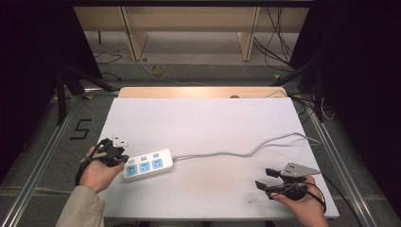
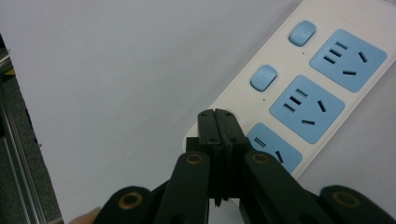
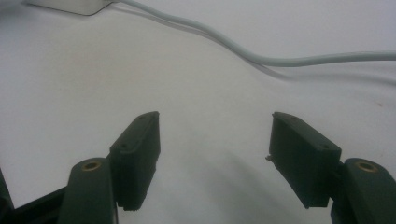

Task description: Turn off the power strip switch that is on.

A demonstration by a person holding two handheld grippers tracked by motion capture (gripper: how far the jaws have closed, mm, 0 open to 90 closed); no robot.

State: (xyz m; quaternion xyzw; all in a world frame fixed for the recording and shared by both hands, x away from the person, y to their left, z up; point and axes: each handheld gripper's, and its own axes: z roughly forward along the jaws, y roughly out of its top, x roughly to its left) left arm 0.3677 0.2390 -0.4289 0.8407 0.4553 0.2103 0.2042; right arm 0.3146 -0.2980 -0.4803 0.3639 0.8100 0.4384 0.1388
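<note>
On the white table, left gripper pressed together over the power strip; right gripper spread.

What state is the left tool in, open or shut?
Shut. In the left gripper view the left tool has both jaws pressed together, nothing between, above the power strip.

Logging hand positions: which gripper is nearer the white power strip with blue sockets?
Left. The left gripper is at the white power strip's near end; the right gripper hangs far off, open.
</note>
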